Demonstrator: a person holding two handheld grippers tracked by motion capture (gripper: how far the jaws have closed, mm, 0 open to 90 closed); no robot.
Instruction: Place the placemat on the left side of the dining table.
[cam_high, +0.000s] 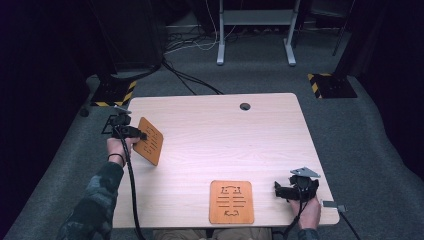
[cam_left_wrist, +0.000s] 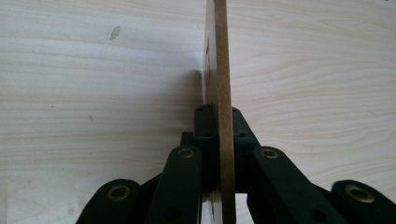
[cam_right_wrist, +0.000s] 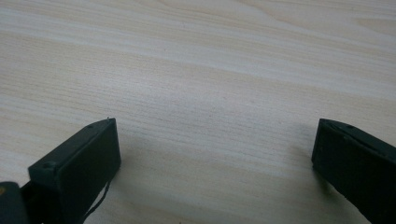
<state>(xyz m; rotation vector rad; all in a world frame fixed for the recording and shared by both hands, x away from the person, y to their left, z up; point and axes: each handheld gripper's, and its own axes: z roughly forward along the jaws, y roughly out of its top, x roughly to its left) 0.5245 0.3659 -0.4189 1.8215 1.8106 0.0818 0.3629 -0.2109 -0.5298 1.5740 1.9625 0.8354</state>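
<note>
Hidden or unclear: in the left gripper view the thin brown wooden board (cam_left_wrist: 219, 70) is seen edge-on, so its cut-out face cannot be read there, and its lower end is lost behind the black jaws. In the high view the slots and small figures cut into it are too small to identify. The person's left hand (cam_high: 119, 147) covers part of the left gripper (cam_high: 131, 132), and the right hand (cam_high: 310, 210) is cut off by the lower frame edge.

Left gripper: clenched on the thin brown wooden board, both pads pressing its two faces. The board is held tilted, lifted off the surface, over the left edge region of the pale wooden table (cam_high: 200, 130).

Right gripper (cam_high: 283, 190): jaws spread wide apart with nothing between them, bare tabletop showing in the gap in the right gripper view. It rests near the table's front right corner.

Surroundings: a second brown wooden board with cut slots (cam_high: 231, 201) lies flat at the front edge of the table, just left of the right gripper and well apart from the held board. A round dark cable hole (cam_high: 245, 106) sits near the far edge. On the grey floor beyond stand a white metal frame (cam_high: 255, 30) and two black bases with yellow-black striped corners (cam_high: 115, 92), with loose cables between them.

Nothing stands between the two boards.
</note>
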